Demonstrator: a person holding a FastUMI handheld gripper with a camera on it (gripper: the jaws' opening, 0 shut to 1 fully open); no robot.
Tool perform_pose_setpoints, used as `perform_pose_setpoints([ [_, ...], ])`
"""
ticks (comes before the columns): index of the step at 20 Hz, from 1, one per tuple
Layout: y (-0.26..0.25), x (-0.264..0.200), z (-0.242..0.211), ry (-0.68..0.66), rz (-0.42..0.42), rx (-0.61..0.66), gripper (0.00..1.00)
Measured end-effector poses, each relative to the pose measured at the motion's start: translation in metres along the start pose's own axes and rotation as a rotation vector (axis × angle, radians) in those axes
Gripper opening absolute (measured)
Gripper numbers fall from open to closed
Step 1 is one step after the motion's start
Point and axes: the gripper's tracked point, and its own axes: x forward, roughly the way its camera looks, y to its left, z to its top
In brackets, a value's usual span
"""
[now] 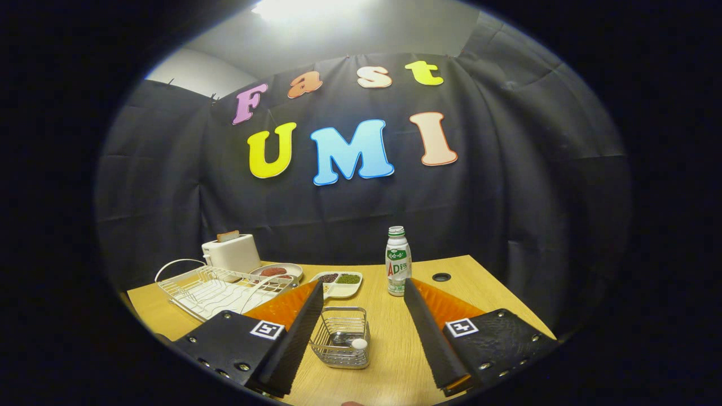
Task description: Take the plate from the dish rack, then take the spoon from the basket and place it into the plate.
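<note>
My gripper (pixel 364 285) is open and held above the wooden table (pixel 395 361), its fingers spread wide with nothing between the pads. A small wire basket (pixel 340 337) stands on the table between the two fingers, closer to the left one. In it lies a metal spoon (pixel 345 340) with a white ball end. Left of the left finger stands the wire dish rack (pixel 217 287); something flat and white lies in its bottom, and I cannot tell if that is the plate.
Beyond the rack stand a white toaster (pixel 231 252) with bread in it and a grey dish (pixel 276 272) holding red food. A white divided tray (pixel 338 283) of beans and a small bottle (pixel 398 262) stand beyond the fingers. The table has a cable hole (pixel 441 277).
</note>
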Motion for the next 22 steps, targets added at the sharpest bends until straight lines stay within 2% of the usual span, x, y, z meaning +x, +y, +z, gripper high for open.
perform_pose_setpoints([
  [2,-0.003,0.009,-0.02,0.036,-0.001,0.016,0.86],
  [3,0.002,0.017,-0.03,0.058,0.011,0.027,0.74],
  [4,0.004,0.02,-0.035,0.072,0.023,0.033,0.69],
  [5,0.003,0.021,-0.041,0.088,0.024,0.03,0.49],
  [6,0.009,0.021,-0.045,0.099,0.05,0.036,0.46],
  [8,0.019,0.024,-0.053,0.126,0.097,0.043,0.45],
  [9,0.009,0.025,-0.058,0.121,0.06,0.014,0.45],
  [11,0.008,0.025,-0.048,0.088,0.038,0.041,0.13],
  [13,0.011,0.022,-0.052,0.1,0.042,0.032,0.13],
  [15,0.007,0.024,-0.052,0.121,0.024,0.046,0.07],
  [20,0.005,0.02,-0.034,0.164,-0.017,0.041,0.07],
  [22,0.01,0.015,-0.022,0.169,-0.003,0.064,0.07],
])
